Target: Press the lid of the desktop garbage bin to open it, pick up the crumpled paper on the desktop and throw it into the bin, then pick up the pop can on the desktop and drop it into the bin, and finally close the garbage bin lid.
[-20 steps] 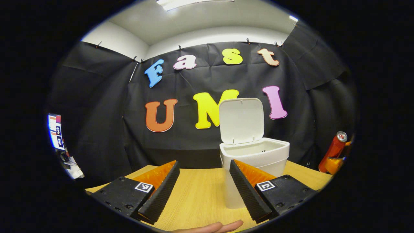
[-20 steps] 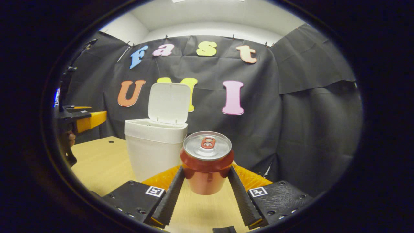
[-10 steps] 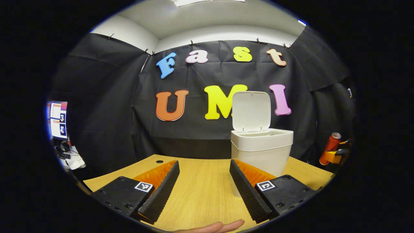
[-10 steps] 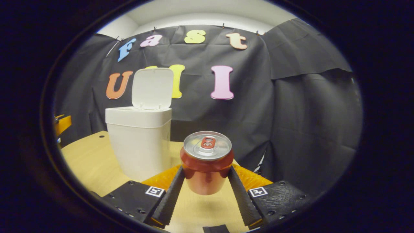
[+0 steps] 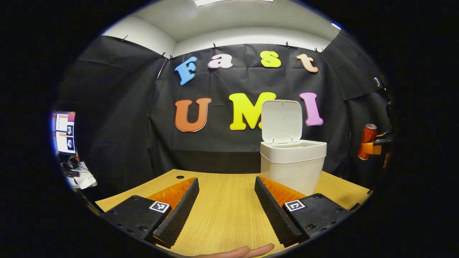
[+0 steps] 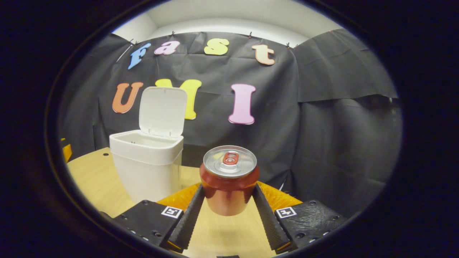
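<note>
The white desktop bin (image 5: 293, 165) stands on the wooden table (image 5: 222, 211) with its lid (image 5: 282, 121) tipped up and back. In the right gripper view the bin (image 6: 146, 163) is ahead to the left, lid (image 6: 162, 111) upright. My right gripper (image 6: 228, 208) is shut on a red pop can (image 6: 229, 181), held upright off the table. That can (image 5: 366, 141) and its gripper hang at the far right of the left gripper view, above the table's level. My left gripper (image 5: 226, 204) is open over bare wood, nothing between its fingers.
Black cloth walls close the booth behind the table. A small cable hole (image 5: 179, 177) sits at the table's far left. A fingertip (image 5: 247, 251) shows at the bottom edge of the left gripper view. A screen (image 5: 64, 132) is outside the booth at the left.
The left gripper has drawn back from the bin, which now looks smaller and farther. The right gripper has lifted the can higher; the bin's opening now shows from slightly above.
</note>
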Demonstrator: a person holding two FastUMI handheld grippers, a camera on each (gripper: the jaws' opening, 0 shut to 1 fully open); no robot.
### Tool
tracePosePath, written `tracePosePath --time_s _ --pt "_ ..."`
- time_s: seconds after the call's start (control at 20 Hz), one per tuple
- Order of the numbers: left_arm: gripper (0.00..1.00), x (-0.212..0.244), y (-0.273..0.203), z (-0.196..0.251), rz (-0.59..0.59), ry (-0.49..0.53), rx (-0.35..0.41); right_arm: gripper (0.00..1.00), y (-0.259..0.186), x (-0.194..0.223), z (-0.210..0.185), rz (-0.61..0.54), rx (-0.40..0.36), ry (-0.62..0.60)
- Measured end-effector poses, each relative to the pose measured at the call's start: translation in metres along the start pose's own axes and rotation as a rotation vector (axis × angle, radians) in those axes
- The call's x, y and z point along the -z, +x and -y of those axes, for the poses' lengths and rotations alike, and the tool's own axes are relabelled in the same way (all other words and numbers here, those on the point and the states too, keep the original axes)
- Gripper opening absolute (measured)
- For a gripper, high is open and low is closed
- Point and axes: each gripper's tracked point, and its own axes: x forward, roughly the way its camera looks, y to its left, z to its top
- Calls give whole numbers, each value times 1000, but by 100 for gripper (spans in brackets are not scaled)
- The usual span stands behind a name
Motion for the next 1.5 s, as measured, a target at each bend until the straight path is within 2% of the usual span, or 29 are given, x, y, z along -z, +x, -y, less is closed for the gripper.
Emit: tracePosePath --time_s 0.4,0.9,1.15,1.35,1.5 --pt "100 1 -2 2 -5 41 3 79 -3 -96 -32 116 -69 16" --pt "100 12 0 7 -44 18 30 79 47 -172 -75 106 -129 76" --pt "100 5 2 -9 -27 5 1 81 91 -179 -137 59 -224 67" --pt "100 14 4 -12 -59 11 -4 79 130 -154 -195 -35 -268 49" --pt "100 24 6 -11 -96 -6 14 80 148 -129 -224 -126 -277 42"
